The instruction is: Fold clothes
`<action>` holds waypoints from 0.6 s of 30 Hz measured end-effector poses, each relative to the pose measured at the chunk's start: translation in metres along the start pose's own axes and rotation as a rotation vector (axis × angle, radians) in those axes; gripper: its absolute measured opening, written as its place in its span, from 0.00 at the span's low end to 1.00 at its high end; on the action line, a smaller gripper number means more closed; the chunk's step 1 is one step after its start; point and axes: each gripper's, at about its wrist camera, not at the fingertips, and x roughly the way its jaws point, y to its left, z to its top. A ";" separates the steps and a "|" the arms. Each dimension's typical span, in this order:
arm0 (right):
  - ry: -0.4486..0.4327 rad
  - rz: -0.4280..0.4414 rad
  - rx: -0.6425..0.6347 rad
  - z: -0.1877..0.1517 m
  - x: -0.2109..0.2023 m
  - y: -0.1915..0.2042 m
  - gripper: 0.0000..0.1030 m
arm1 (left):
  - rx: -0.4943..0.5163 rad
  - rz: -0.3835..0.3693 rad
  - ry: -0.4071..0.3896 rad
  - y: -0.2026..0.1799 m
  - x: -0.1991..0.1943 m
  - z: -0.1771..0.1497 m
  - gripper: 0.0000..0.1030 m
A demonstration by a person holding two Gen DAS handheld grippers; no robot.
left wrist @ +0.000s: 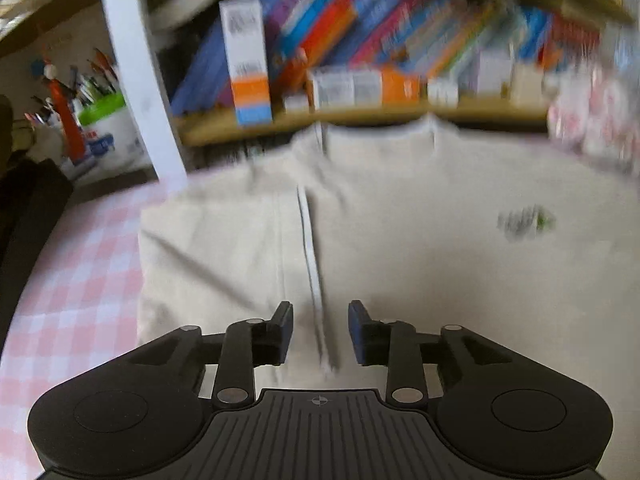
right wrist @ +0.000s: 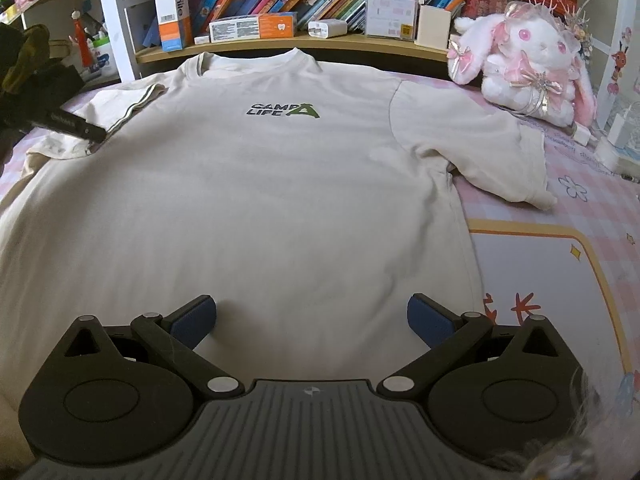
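T-shirt (right wrist: pixel 256 200) fills the middle of the right wrist view, beige, lying flat and front side up on the pink checked bed cover (right wrist: pixel 592 208), collar toward the shelf (right wrist: pixel 304 46) at top of frame. Sleeve at centre right is still spread out on the cover; sleeve at upper left is already turned in over the body, striped cuff showing. So I'd judge we're at the first side fold, one side done or nearly done

Left hand-held gripper (left wrist: pixel 320 332) sits over that folded flap at lower centre of its view, jaws parted, the white cuff edge (left wrist: pixel 310 248) running between the pads but not pinched: released. View is motion-blurred, so whether the pads touch the cloth I can't tell

Right hand-held gripper (right wrist: pixel 312 320) hangs over the hem at bottom centre, jaws wide apart, nothing in them

Next move, my guess: right side has to take the spread sleeve or that side's hem and bring it across to the middle, matching the other flap, without dragging the body cloth

Containers: white tub with green rim (left wrist: pixel 106 120) at left of the left view, stuffed with pens and brushes. Cream holder (right wrist: pixel 434 26) on the shelf, top centre right, orange pen sticking out
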 end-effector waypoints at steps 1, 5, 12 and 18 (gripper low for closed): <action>0.000 -0.003 -0.001 0.000 0.000 0.001 1.00 | -0.028 0.001 -0.019 0.003 0.001 0.003 0.31; 0.004 -0.012 0.004 0.000 0.000 0.001 1.00 | -0.094 0.019 -0.004 0.011 0.020 0.006 0.28; 0.014 -0.023 0.024 -0.001 -0.002 -0.001 1.00 | -0.041 0.053 0.058 0.008 0.034 -0.005 0.32; 0.020 -0.035 0.083 -0.002 -0.007 -0.012 1.00 | -0.066 0.050 -0.033 -0.004 -0.012 -0.008 0.56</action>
